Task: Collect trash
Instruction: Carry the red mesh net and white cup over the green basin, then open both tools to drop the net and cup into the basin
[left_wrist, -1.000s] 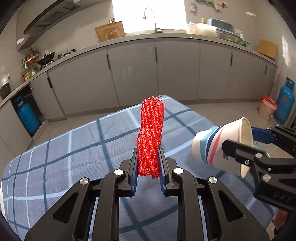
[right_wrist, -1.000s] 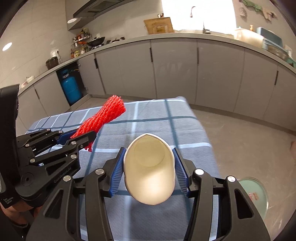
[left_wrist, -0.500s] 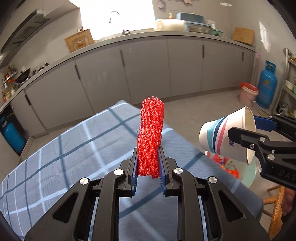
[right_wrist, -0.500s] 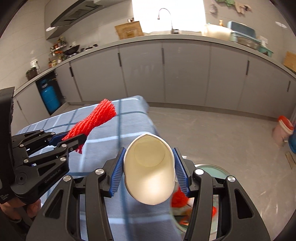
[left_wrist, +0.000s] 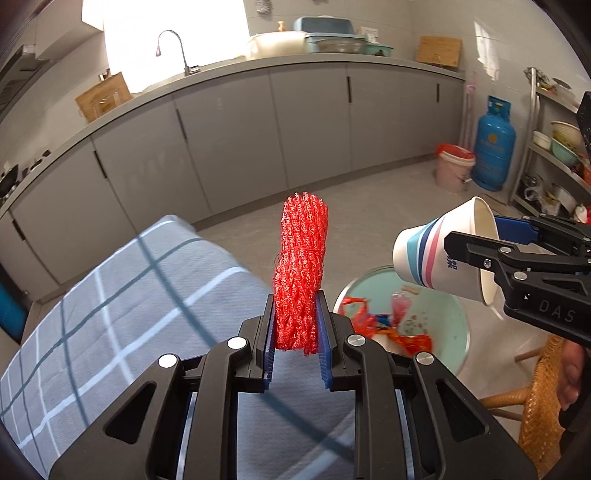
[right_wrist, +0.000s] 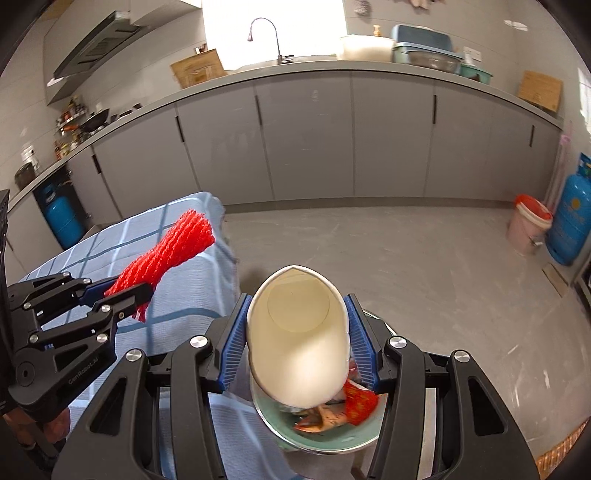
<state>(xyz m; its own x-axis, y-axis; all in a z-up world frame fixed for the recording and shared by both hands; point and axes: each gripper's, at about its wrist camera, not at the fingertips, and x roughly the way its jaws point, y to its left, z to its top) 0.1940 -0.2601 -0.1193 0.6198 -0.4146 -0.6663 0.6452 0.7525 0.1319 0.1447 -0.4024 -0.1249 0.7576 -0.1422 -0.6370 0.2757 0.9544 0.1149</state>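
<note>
My left gripper is shut on a roll of red foam netting that stands upright between the blue pads, over the right end of the table. My right gripper is shut on a white paper cup with blue and pink stripes, squashed oval, held above a pale green trash bin on the floor. The bin holds red and orange wrappers. The cup also shows in the left wrist view, to the right of the netting. The netting shows left of the cup in the right wrist view.
The table with a blue checked cloth lies left of the bin. A wicker chair stands at the right. Grey kitchen cabinets run along the back, with a blue gas cylinder and a pink bucket at the far right.
Both grippers have swung right, off the table toward the bin. The cup now hangs over the bin's opening. Both still hold their items.
</note>
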